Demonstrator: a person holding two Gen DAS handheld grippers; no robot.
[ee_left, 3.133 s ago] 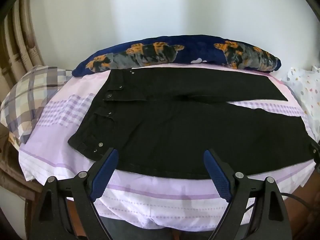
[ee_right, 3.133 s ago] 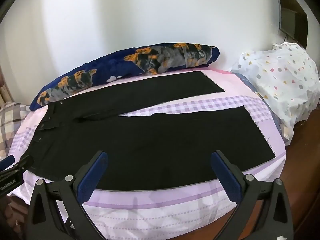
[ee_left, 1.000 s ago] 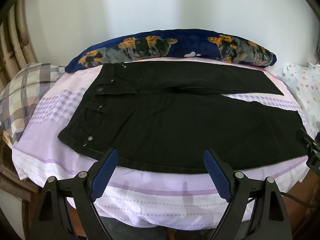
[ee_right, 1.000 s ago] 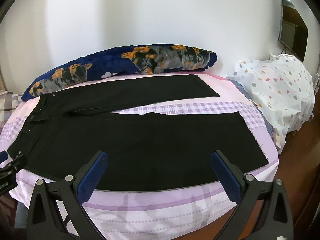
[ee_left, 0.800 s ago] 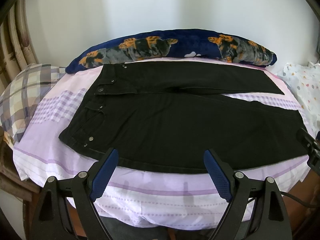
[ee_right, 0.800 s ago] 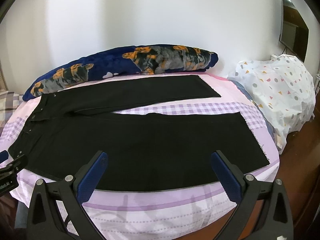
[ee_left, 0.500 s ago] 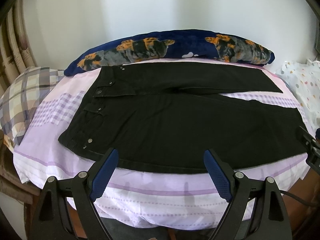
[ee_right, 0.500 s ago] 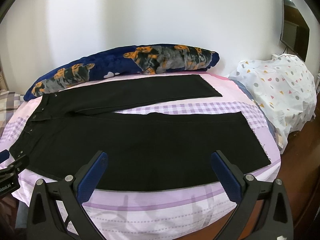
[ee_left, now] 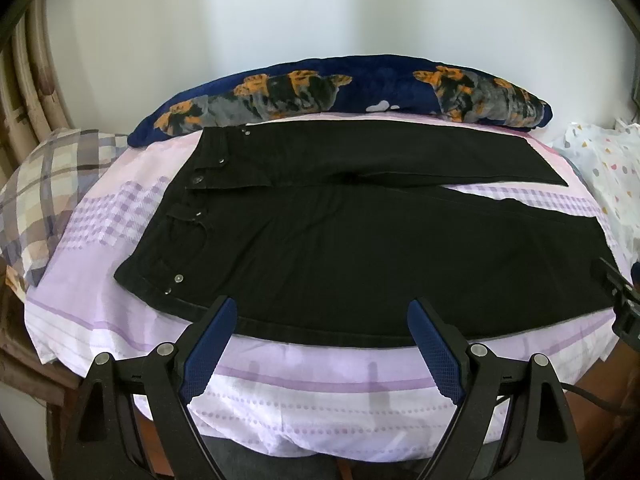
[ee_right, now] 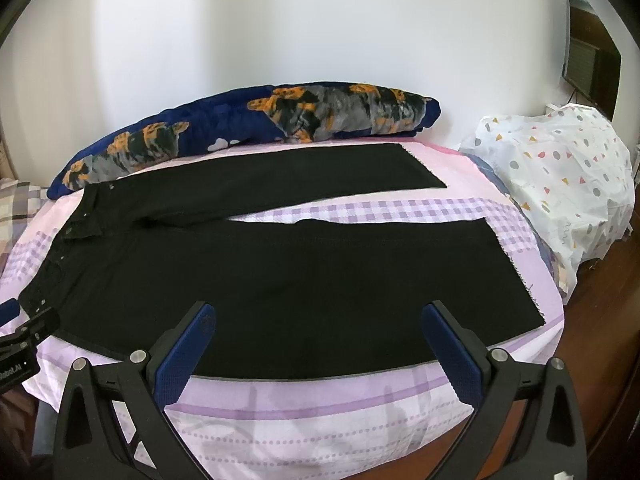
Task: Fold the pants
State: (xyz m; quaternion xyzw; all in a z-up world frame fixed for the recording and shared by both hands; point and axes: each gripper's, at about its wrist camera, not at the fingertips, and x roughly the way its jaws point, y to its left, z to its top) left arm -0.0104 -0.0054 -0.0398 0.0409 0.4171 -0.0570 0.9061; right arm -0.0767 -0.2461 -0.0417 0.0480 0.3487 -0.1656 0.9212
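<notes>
Flat, pants [ee_left: 360, 248] lie waistband-left, legs rightward.

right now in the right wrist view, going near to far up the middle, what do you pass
right claw → near pant leg → checked strip of bedsheet → far pant leg → navy printed blanket roll → white wall

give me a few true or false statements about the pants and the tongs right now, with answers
1. The black pants lie spread flat with the legs apart. True.
2. The left tongs are clamped on the waistband. False: they are open, holding nothing.
3. The right tongs are open. True.
4. The pants are folded in half. False: no fold is made yet.
5. A dark blue pillow lies beyond the pants, by the wall. True.
</notes>
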